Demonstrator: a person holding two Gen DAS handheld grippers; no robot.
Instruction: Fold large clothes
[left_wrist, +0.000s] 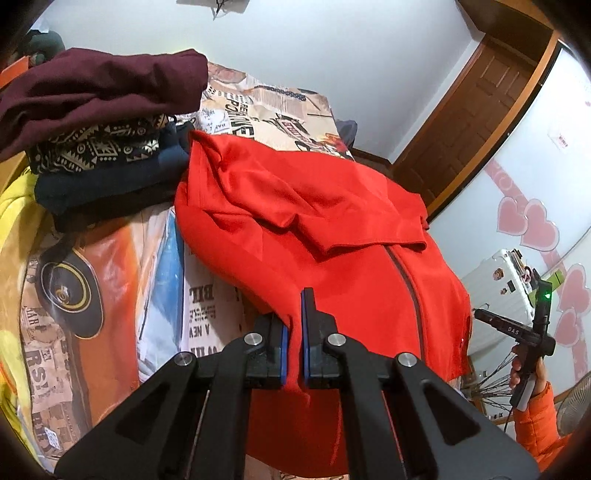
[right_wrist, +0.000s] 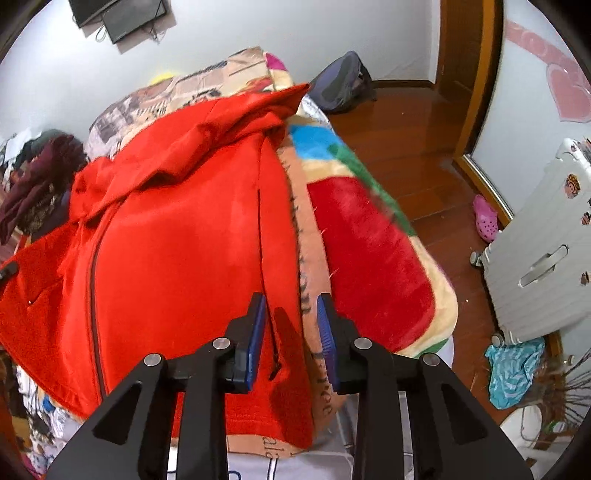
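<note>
A large red zip jacket (left_wrist: 332, 229) lies spread on the bed, its sleeve folded across the chest. My left gripper (left_wrist: 294, 332) is shut on the jacket's near hem, with red cloth pinched between the blue pads. In the right wrist view the jacket (right_wrist: 177, 240) covers the left half of the bed. My right gripper (right_wrist: 291, 332) is open, its jaws standing over the jacket's right hem edge and the blanket beside it. The right gripper also shows in the left wrist view (left_wrist: 532, 332), held off the bed's right side.
A stack of folded clothes (left_wrist: 99, 136), maroon on top, stands at the back left of the bed. A colourful blanket (right_wrist: 369, 251) covers the bed's right edge. A white suitcase (right_wrist: 546, 251), pink shoe (right_wrist: 485, 218) and backpack (right_wrist: 343, 85) are on the wooden floor.
</note>
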